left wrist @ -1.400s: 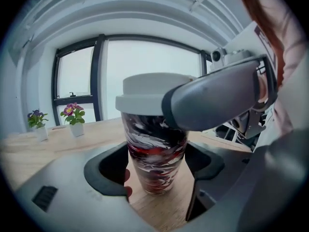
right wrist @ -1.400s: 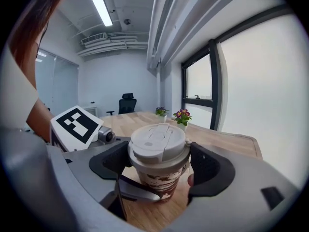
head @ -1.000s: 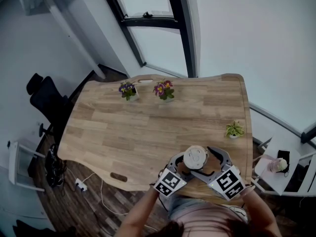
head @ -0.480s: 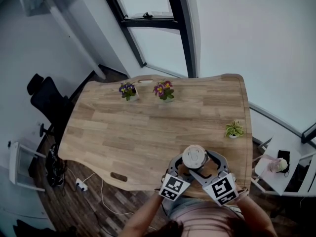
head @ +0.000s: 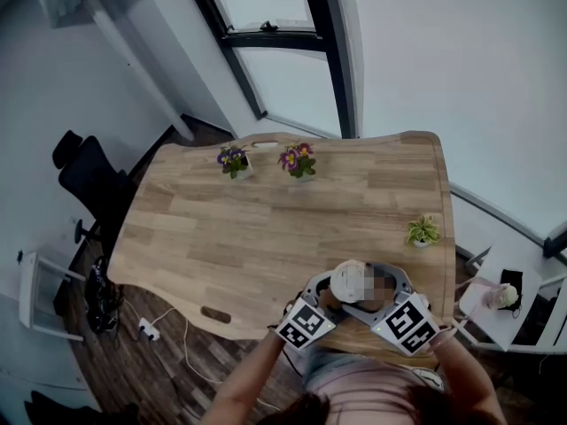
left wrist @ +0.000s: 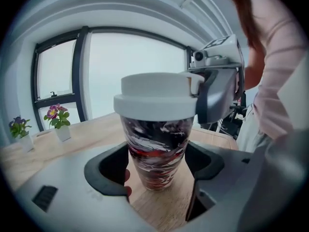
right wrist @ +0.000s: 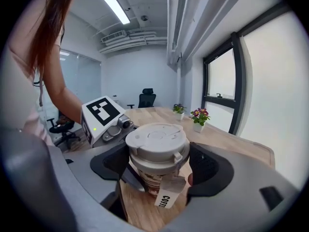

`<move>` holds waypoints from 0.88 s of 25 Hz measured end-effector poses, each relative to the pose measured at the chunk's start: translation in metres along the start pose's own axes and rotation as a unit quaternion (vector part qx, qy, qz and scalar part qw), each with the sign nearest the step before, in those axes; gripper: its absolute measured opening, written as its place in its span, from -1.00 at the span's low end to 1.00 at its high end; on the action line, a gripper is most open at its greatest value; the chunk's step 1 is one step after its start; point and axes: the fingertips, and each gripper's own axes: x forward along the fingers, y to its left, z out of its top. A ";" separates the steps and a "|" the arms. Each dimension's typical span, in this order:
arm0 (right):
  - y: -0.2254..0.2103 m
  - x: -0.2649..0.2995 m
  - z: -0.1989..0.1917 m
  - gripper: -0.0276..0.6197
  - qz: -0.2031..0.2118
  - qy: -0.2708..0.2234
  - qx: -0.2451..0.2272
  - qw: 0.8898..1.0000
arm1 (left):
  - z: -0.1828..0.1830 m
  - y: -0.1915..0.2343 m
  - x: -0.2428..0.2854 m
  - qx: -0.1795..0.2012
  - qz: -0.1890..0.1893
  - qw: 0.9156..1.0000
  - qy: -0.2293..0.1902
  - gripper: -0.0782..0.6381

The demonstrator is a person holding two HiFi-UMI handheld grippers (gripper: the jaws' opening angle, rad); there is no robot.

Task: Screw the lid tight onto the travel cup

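On the head view, only the round white plastic lid [head: 347,280] shows, seen from above at the near right edge of the light wooden table [head: 266,228], and a mosaic patch covers its right side. The left gripper [head: 335,294] reaches in from the near left and the right gripper [head: 374,297] from the near right, with their marker cubes side by side over the table's near edge. I cannot read either grip from up here. In the left gripper view, the travel cup [left wrist: 157,151] stands upright on the wood. Its tapered body is marbled black, red and white, and the lid sits level on top. The left gripper's dark-padded jaws are drawn in narrow against the lower body, one on each side, and its housing hides the cup's foot. The right gripper's grey jaw lies against the lid's right side, with a pink sleeve [left wrist: 285,81] behind it. In the right gripper view I look down on the lid's moulded top and small flap. The right gripper's jaws clasp the lid rim from both sides. A paper label [right wrist: 170,195] hangs under the rim and its black print is cut off. The left gripper's marker cube sits just behind and to the left.
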 end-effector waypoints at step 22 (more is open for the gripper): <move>-0.003 -0.006 -0.007 0.20 0.004 -0.003 0.024 1.000 | 0.003 -0.003 0.004 -0.025 0.037 0.999 -0.021 0.20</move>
